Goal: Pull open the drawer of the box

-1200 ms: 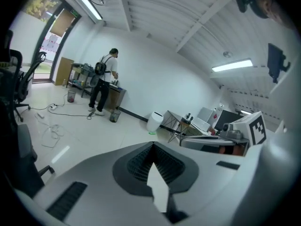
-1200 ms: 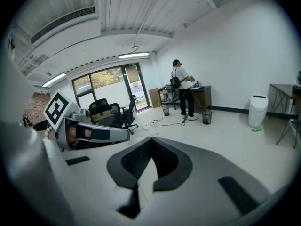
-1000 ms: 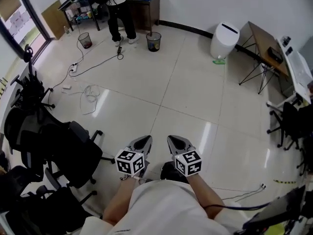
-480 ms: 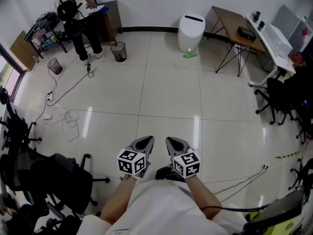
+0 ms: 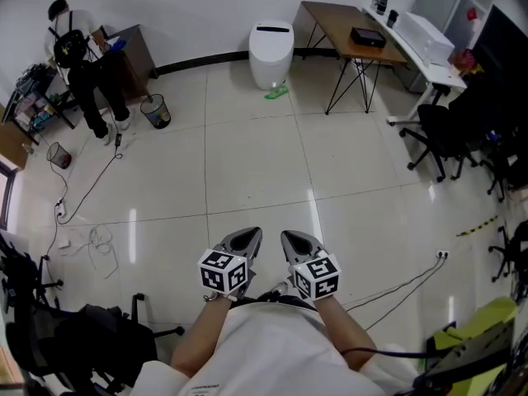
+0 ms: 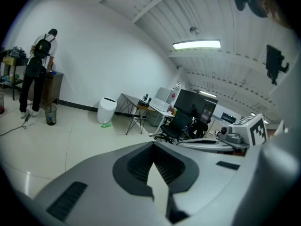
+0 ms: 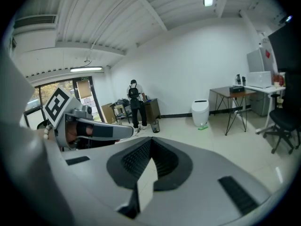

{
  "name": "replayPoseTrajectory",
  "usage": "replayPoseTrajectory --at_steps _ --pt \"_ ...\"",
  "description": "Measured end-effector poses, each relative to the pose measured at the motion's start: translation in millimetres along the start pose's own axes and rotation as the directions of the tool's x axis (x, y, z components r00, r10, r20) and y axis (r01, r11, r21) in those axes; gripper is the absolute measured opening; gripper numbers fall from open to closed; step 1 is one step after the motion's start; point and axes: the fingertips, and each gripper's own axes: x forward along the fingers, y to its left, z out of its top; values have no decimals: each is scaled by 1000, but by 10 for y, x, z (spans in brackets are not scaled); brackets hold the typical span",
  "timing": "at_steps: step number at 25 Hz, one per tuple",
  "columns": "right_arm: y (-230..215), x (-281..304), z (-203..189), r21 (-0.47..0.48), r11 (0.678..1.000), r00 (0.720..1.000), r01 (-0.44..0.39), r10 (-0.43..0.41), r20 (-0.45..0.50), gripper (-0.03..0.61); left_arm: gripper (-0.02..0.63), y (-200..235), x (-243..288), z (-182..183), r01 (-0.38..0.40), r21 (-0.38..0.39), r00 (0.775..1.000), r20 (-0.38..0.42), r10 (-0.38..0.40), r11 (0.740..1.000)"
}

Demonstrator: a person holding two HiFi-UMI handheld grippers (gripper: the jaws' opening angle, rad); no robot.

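Since no box or drawer shows ahead of my left gripper (image 5: 248, 237) or right gripper (image 5: 289, 238), both closed empty, 0 steps done.

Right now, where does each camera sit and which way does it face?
Head view: on the person's head, looking steeply down at the floor; forearms, left tongs and right tongs show.
Left gripper view: on the left tongs, facing across the room; its shut jaws and the right tongs show.
Right gripper view: on the right tongs, facing likewise; its shut jaws show.
Shared: all three see the white bin and a standing person.
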Motion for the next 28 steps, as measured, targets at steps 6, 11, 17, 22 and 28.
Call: replayPoseTrajectory --at_steps 6,11,17,22,28 --pt "-479 -136 82 50 993 994 104 -105 28 -12 2 -271 429 145 95 27 995 -27 -95 995" --pt "-873 -193 149 91 981 984 172 -176 35 -12 2 -400 890 300 173 51 983 -63 -170 984" --pt "-1615 -153 435 130 953 957 275 -285 59 -12 2 -468 1620 684 262 82 962 -99 -254 962" --pt "-2179 -13 700 174 933 941 316 -331 66 -12 2 -477 2234 1089 317 120 945 -121 -303 941" --pt "-2731 118 952 215 907 920 361 -384 75 -12 2 -454 2788 1510 351 143 934 -127 -335 925"
